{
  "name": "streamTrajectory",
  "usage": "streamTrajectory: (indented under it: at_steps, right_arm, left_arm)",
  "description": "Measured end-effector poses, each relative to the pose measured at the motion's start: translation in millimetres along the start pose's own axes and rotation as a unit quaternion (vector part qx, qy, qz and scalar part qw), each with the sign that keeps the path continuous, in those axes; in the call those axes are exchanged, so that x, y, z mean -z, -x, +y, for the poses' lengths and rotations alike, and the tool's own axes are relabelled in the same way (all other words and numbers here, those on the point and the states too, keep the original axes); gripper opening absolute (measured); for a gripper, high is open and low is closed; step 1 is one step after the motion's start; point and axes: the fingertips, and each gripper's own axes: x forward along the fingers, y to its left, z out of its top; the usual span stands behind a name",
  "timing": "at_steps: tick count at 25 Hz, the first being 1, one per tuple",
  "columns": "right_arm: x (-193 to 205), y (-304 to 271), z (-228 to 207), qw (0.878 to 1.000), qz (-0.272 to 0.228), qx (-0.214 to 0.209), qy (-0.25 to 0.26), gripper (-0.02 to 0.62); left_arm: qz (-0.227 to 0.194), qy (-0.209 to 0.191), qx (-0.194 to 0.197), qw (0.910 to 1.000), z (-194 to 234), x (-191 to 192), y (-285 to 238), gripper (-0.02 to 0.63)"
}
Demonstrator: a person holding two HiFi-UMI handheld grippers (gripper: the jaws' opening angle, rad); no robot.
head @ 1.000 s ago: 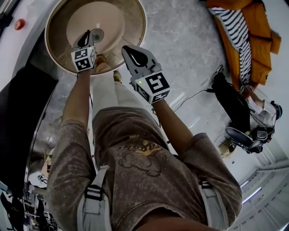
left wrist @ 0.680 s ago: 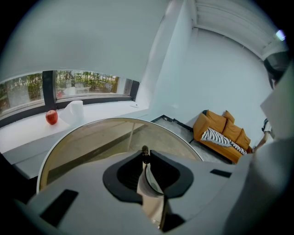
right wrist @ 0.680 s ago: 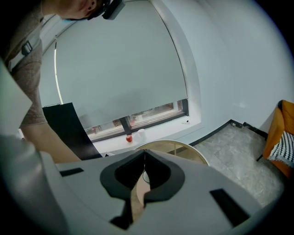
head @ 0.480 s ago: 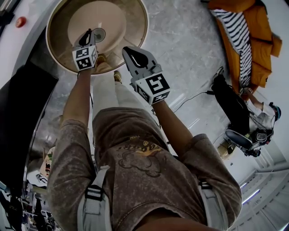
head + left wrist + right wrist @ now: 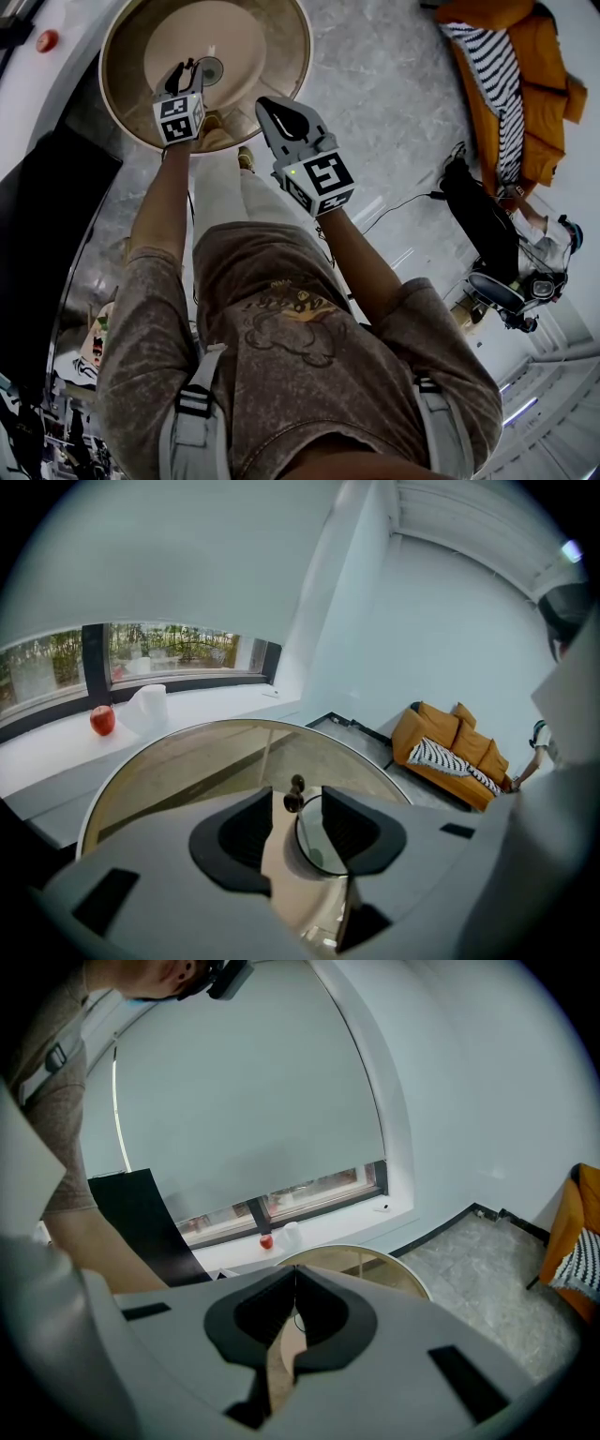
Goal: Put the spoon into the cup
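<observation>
**Glass cup loaded, claw let go: back out without a knock**

Judging by the left gripper view, spoon (image 5: 295, 794) delivered. Leaning inside the cup (image 5: 317, 841) near the middle of the tinted glass bench (image 5: 187, 761), with its dark handle end poking above the rim at roughly 10 o'clock of the cup. Probably only the retreat left to do.

To do that well:
- Raise the left claw (image 5: 298, 808) up and back along its own line, never sideways.
- Keep the jaws fully spread until well clear of the handle end, to avoid brushing it and tipping the spoon out or dragging the cup across the smooth top.
- Go slowly, and watch the handle rather than the claw.
- Leave the right claw (image 5: 295, 1283) parked.

Left claw: just been opening, now spread wide, pinching nothing. Handle end upright in the gap, about midway, seemingly touching neither jaw. Cup rim just under the 3 o'clock jaw, contact there not possible to rule out.

Right claw: jaws pressed together, empty. Hanging at about 4 o'clock of the cup, over the near edge of the bench, well apart from cup and spoon.
</observation>
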Motion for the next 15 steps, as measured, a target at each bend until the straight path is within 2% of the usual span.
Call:
streamTrajectory:
  at_steps: [4,12,15]
  right_arm:
    - [2.5,-3.3,-1.5,1.000,0.003,-0.001,-0.001,0.018]
    - [-1.3,0.6,4.9,1.000,-0.001,-0.010,0.010,0.018]
    - [-4.2,6.8,5.9,1.000,-0.006,-0.009,0.016,0.018]
  left_arm:
    - [-0.004,-0.007,0.000,1.0000,-0.5,-7.5,6.3,0.190]
    - [-0.013,-0.006,0.006,0.9999,-7.1,-26.6,33.7,0.190]
    - [-0.012,-0.007,0.012,0.9998,-17.9,-29.9,46.5,0.126]
